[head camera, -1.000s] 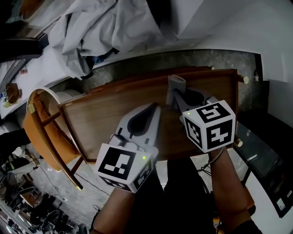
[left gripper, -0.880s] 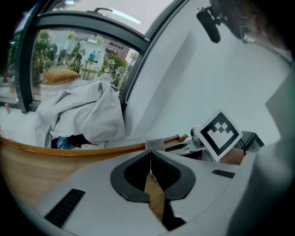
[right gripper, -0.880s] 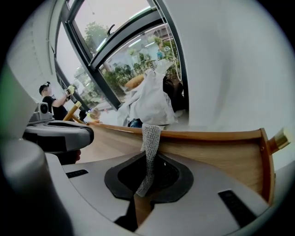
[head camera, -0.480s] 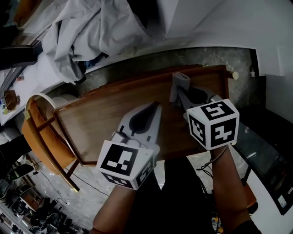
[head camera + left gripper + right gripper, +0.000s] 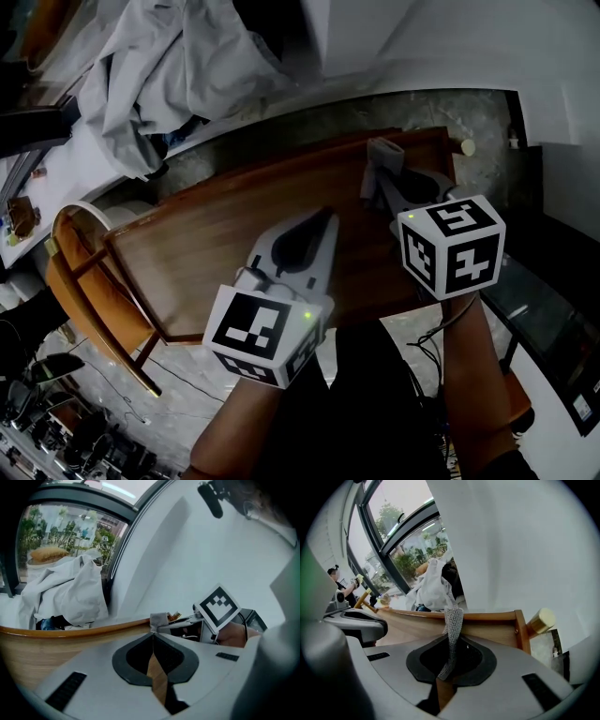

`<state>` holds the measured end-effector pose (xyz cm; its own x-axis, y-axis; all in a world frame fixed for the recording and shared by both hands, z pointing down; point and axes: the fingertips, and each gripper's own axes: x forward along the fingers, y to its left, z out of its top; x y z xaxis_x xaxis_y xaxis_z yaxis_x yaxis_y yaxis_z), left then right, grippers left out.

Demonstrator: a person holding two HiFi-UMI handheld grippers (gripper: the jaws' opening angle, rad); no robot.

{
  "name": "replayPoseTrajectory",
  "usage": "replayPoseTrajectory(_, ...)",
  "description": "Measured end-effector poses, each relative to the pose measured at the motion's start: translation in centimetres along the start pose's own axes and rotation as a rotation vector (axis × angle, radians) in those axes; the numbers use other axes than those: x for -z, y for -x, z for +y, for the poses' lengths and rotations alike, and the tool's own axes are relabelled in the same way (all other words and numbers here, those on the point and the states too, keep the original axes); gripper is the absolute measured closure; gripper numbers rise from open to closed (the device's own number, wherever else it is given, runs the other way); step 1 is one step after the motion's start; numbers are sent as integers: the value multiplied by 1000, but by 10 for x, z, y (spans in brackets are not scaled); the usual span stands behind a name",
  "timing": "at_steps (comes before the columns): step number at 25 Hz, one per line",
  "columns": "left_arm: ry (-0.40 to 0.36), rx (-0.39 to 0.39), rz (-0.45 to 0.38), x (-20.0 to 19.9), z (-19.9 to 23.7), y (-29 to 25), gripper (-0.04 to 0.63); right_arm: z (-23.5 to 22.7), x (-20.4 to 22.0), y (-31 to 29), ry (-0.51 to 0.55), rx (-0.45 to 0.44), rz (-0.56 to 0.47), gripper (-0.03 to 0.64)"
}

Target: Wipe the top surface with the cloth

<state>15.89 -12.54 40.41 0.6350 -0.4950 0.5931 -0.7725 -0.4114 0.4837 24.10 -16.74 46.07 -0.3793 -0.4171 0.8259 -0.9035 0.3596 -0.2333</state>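
Head view, far left: wooden chair [image 5: 84, 272] with a curved back, beside the worktop's left end. Upper left of the frame: crumpled white sheet [image 5: 159, 66], past the worktop's far edge. The wooden worktop [image 5: 206, 244] has a raised rim and runs across the middle of the frame, tilted up to the right. Left tongs [image 5: 325, 217] are at centre over the worktop, with their marker cube [image 5: 262, 333] at lower centre. The left gripper view shows the left tongs [image 5: 153, 634] pressed together with nothing between them, only wood showing behind. Right tongs [image 5: 380, 183] are at upper right over the worktop's right end, with their cube [image 5: 455, 246] below. They pinch a grey knit cloth [image 5: 384, 150]. In the right gripper view the cloth [image 5: 452, 620] stands up as a narrow strip out of the right tongs [image 5: 450, 641], in front of the far rim. Can't tell if the cloth touches the wood. A round brass-coloured knob [image 5: 541, 619] sticks out at the worktop's right corner.
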Motion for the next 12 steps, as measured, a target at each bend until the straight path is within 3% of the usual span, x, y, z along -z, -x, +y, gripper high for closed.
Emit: replayPoseTrajectory(12, -21, 38, 21, 0, -22, -17, 583, -43, 1, 17, 5, 113, 2, 579)
